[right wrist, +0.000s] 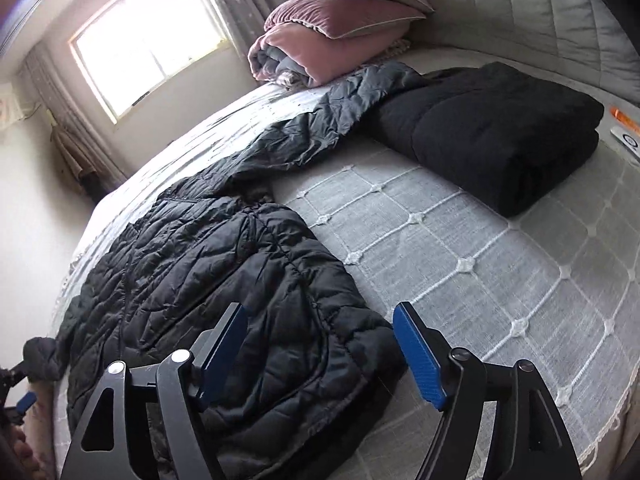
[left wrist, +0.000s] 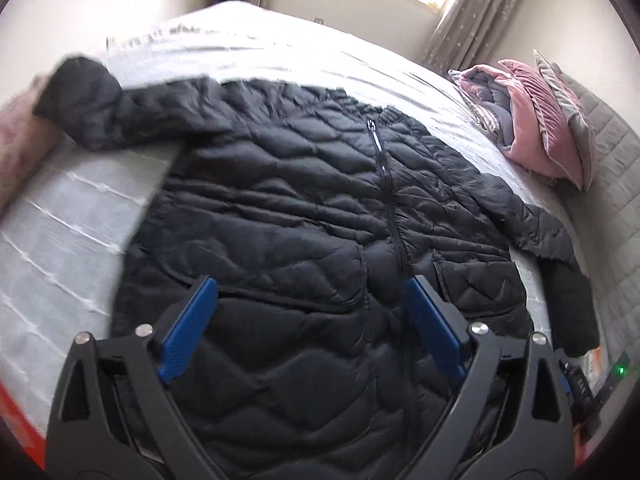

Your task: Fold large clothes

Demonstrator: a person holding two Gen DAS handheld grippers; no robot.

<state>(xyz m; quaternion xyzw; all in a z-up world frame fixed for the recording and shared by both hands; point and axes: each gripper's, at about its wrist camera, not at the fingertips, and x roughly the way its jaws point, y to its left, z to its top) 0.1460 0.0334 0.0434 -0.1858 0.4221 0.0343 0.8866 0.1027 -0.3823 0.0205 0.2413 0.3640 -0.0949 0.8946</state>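
A black quilted puffer jacket point(left wrist: 304, 216) lies spread flat, front up and zipped, on a grey quilted bed point(left wrist: 60, 232). One sleeve point(left wrist: 92, 104) reaches out to the left, the other point(left wrist: 532, 228) to the right. My left gripper point(left wrist: 312, 312) is open and empty, hovering over the jacket's lower front. In the right wrist view the same jacket point(right wrist: 208, 280) lies at the left, its sleeve point(right wrist: 320, 120) stretched towards the pillows. My right gripper point(right wrist: 320, 344) is open and empty above the jacket's near hem corner.
A folded black garment point(right wrist: 500, 132) sits on the bed near the padded headboard point(right wrist: 520, 12). Pink and grey pillows and a rolled blanket point(right wrist: 320, 40) are stacked by the headboard. A window point(right wrist: 148, 36) with curtains is behind. A small white device point(right wrist: 628, 140) lies at the bed's right edge.
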